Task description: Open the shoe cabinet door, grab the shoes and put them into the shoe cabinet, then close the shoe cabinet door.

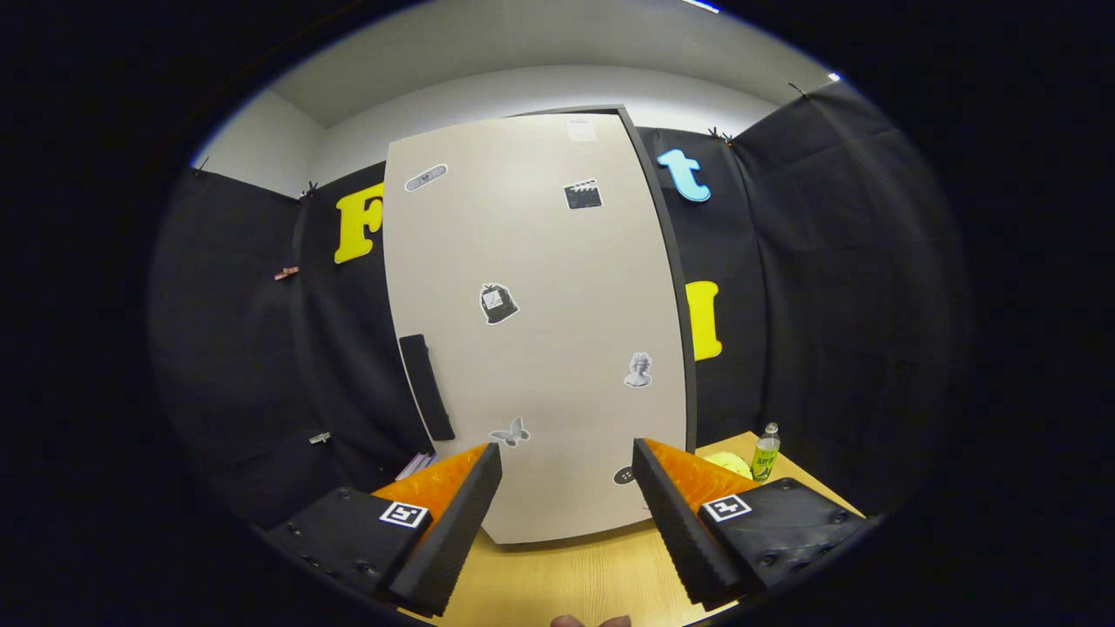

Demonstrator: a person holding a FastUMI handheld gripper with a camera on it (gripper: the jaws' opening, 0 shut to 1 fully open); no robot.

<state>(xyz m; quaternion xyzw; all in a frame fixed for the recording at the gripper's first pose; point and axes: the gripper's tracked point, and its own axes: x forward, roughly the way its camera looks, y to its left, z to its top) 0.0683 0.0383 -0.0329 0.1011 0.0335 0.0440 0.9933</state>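
Orange-and-black gripper fingers stand apart, holding nothing, over the wooden table. Just beyond them rises one shoe cabinet, its pale beige door shut, carrying six small stickers and one black handle at left. One green bottle stands far right.

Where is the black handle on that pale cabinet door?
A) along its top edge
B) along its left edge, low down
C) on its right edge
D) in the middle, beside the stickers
B: the black handle runs down the cabinet door at its lower left edge, beyond the open tool.
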